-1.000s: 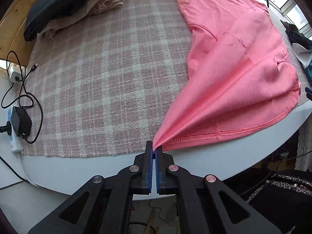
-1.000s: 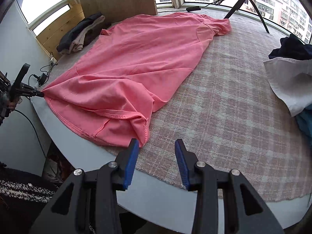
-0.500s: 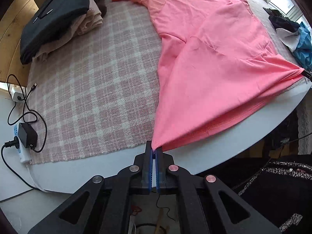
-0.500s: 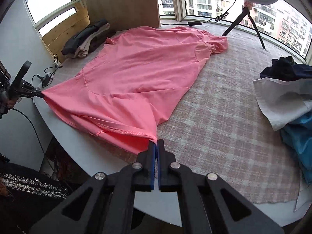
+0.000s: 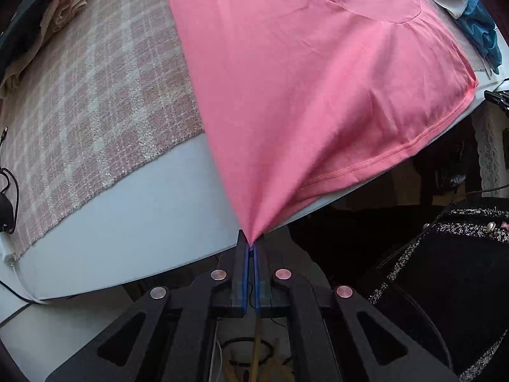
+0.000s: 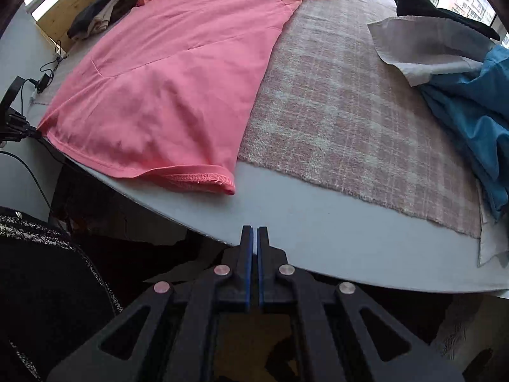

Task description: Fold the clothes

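A pink t-shirt [image 5: 302, 73] lies spread on the plaid blanket [image 5: 95, 89], its hem hanging over the table's front edge. My left gripper [image 5: 250, 244] is shut on one hem corner and holds it pulled taut off the table edge. In the right wrist view the shirt [image 6: 178, 73] lies flat, with its near hem corner [image 6: 206, 180] curled on the bare table. My right gripper [image 6: 255, 232] is shut with nothing between its jaws, a short way in front of that corner and off the table edge. The left gripper [image 6: 16, 121] shows at the far left of that view.
Folded dark and beige clothes [image 5: 41, 19] lie at the blanket's far left. White, blue and black garments [image 6: 458, 63] are piled at the right. A charger and cables [image 5: 6, 197] lie at the left edge. A person in a black tweed garment [image 5: 445, 270] stands by the table.
The right gripper has lost the hem corner it held and has pulled back, still shut. The left gripper has pulled its corner further off the table edge, stretching the shirt flatter.
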### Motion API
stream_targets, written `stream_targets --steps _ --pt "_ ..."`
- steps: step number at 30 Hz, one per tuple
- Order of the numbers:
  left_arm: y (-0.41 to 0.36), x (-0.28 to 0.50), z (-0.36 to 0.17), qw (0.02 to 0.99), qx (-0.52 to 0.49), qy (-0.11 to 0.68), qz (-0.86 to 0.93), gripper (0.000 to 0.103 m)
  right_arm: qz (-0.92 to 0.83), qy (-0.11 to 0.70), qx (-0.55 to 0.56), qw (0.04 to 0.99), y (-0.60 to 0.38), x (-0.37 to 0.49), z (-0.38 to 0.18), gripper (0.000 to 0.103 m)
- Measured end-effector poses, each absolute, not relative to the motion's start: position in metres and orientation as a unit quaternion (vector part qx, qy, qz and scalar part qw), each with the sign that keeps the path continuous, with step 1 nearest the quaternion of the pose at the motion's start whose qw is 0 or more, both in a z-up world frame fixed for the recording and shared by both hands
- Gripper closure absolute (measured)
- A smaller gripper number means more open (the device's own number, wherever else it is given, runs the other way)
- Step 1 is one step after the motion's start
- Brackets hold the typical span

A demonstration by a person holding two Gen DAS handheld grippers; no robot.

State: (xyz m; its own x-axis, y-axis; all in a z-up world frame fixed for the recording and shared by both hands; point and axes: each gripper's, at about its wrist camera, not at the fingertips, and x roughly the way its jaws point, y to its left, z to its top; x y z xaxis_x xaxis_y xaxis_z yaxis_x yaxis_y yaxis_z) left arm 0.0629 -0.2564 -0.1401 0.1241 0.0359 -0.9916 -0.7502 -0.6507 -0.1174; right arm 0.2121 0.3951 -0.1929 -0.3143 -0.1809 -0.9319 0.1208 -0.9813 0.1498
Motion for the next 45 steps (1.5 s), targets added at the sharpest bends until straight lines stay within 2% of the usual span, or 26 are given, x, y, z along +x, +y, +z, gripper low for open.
stream_targets --steps 3,8,13,16,19,20,21,23,29,36,37,38,39,45 --pt "-0.256 0.06 -0.132 0.324 -0.672 0.26 0.613 0.101 -0.83 -0.077 0.538 0.123 0.404 0.197 -0.184 0.101" --pt "-0.25 0.061 -0.135 0.317 -0.67 0.281 0.61 0.101 -0.813 -0.013 0.557 0.17 0.386 0.183 -0.205 0.098" --pt "-0.242 0.048 -0.139 0.307 -0.671 0.28 0.614 0.1 -0.791 -0.016 0.573 0.214 0.372 0.194 -0.214 0.098" --pt "-0.246 0.048 -0.136 0.305 -0.669 0.282 0.616 0.099 -0.765 0.018 0.583 0.272 0.352 0.219 -0.207 0.098" --pt "-0.275 0.056 -0.119 0.3 -0.669 0.279 0.62 0.098 -0.782 0.027 0.57 0.253 0.363 0.226 -0.196 0.097" --pt "-0.281 0.06 -0.115 0.304 -0.667 0.282 0.619 0.098 -0.792 0.024 0.561 0.238 0.37 0.224 -0.193 0.089" --pt "-0.286 0.065 -0.112 0.308 -0.666 0.285 0.617 0.098 -0.804 0.017 0.551 0.222 0.379 0.219 -0.19 0.076" --pt "-0.292 0.075 -0.108 0.313 -0.663 0.29 0.615 0.098 -0.809 0.037 0.547 0.213 0.377 0.206 -0.194 0.067" --pt "-0.282 0.083 -0.105 0.311 -0.656 0.293 0.622 0.098 -0.781 0.112 0.557 0.26 0.356 0.195 -0.216 0.068" --pt "-0.266 0.104 -0.097 0.311 -0.653 0.293 0.625 0.097 -0.788 0.029 0.534 0.304 0.379 0.194 -0.2 0.068" --pt "-0.268 0.106 -0.099 0.307 -0.654 0.293 0.626 0.098 -0.79 0.021 0.534 0.301 0.384 0.193 -0.199 0.07" --pt "-0.269 0.106 -0.101 0.305 -0.655 0.292 0.627 0.098 -0.79 0.026 0.537 0.294 0.387 0.192 -0.2 0.08" --pt "-0.272 0.108 -0.1 0.305 -0.656 0.29 0.627 0.098 -0.788 0.041 0.543 0.288 0.386 0.19 -0.204 0.085" --pt "-0.276 0.124 -0.113 0.306 -0.655 0.29 0.627 0.097 -0.77 0.1 0.548 0.309 0.365 0.191 -0.216 0.085"
